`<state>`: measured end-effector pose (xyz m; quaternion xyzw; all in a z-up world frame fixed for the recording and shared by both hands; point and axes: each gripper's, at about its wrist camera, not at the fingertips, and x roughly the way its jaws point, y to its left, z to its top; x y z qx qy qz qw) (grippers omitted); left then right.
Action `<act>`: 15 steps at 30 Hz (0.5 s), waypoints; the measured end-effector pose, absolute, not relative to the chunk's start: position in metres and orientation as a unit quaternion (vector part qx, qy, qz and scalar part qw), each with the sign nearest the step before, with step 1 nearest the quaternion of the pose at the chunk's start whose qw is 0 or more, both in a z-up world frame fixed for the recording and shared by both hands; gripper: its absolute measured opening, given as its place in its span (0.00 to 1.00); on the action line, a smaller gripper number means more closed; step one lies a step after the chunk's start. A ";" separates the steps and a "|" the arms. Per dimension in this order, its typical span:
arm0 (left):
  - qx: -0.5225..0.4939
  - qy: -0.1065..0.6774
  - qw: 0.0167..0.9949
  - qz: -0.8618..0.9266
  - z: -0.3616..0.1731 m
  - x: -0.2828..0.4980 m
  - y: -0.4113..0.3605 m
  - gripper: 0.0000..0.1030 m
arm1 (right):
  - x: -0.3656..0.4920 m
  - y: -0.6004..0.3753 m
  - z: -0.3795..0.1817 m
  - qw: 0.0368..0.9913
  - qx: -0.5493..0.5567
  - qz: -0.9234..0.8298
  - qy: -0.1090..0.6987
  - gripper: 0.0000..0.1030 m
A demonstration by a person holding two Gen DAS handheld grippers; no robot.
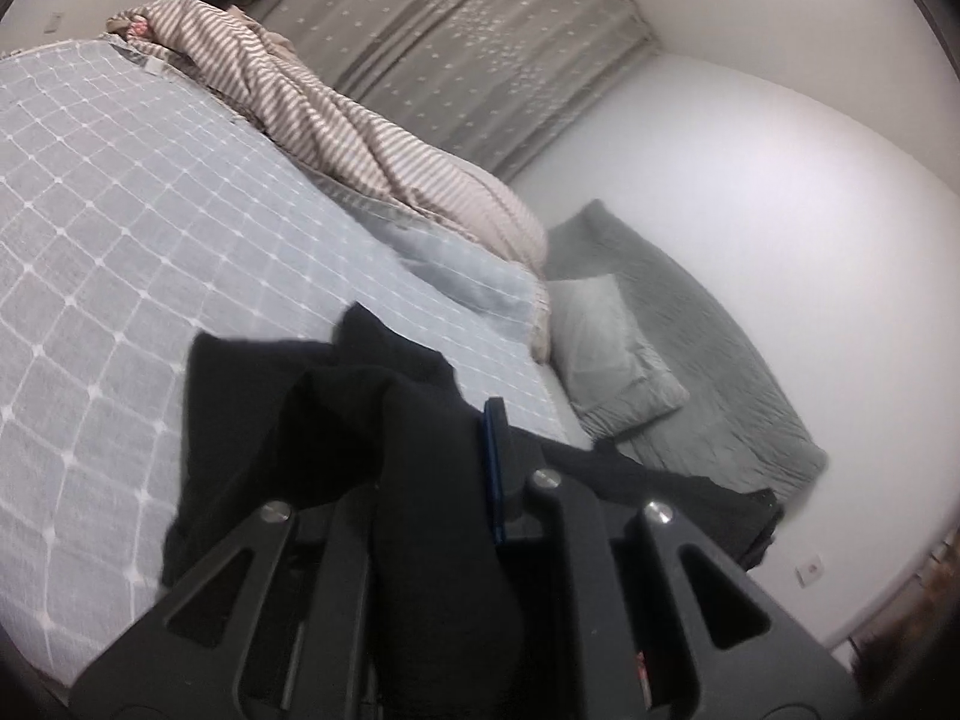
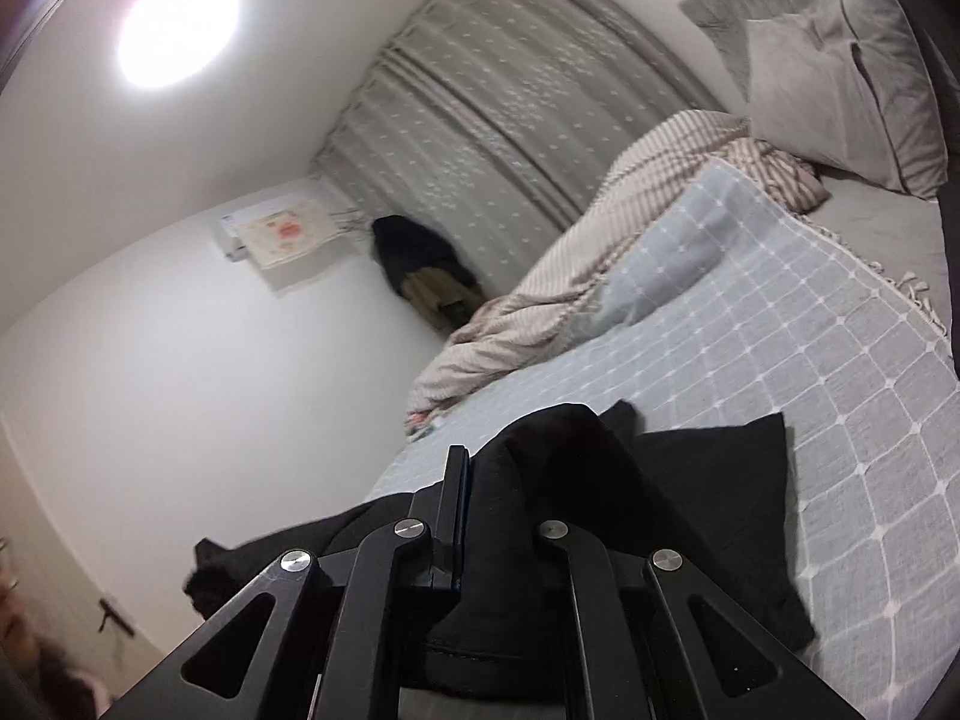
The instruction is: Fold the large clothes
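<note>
A black garment (image 1: 360, 396) is bunched between the fingers of my left gripper (image 1: 438, 450), which is shut on it above the bed; cloth covers one finger, and the blue-edged finger (image 1: 495, 468) shows beside it. The garment trails off to the right over the bed edge (image 1: 690, 498). In the right wrist view my right gripper (image 2: 516, 480) is shut on the same black garment (image 2: 708, 516), which drapes over the right finger and spreads onto the bed. Its left finger (image 2: 453, 510) is visible.
The bed has a grey-blue checked cover (image 1: 150, 252) (image 2: 810, 372). A striped duvet (image 1: 360, 138) (image 2: 600, 240) lies heaped along its far side. Grey pillows (image 1: 612, 348) (image 2: 840, 90) and a grey headboard (image 1: 708, 372) stand at its head. Curtains (image 1: 480, 42), walls, hanging coats (image 2: 420, 264).
</note>
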<state>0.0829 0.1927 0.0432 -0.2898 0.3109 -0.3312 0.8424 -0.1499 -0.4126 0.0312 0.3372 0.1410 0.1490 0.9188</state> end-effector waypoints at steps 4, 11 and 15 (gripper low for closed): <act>-0.269 0.317 0.865 -0.280 0.033 0.140 0.168 0.12 | -0.086 -0.429 0.018 0.925 0.341 0.070 0.154 0.07; -0.251 0.381 0.867 -0.201 -0.035 0.230 0.126 0.14 | 0.024 -0.451 -0.043 0.897 0.370 -0.041 0.237 0.09; -0.207 0.402 0.878 -0.159 -0.074 0.251 0.112 0.17 | 0.060 -0.449 -0.089 0.885 0.348 -0.093 0.295 0.11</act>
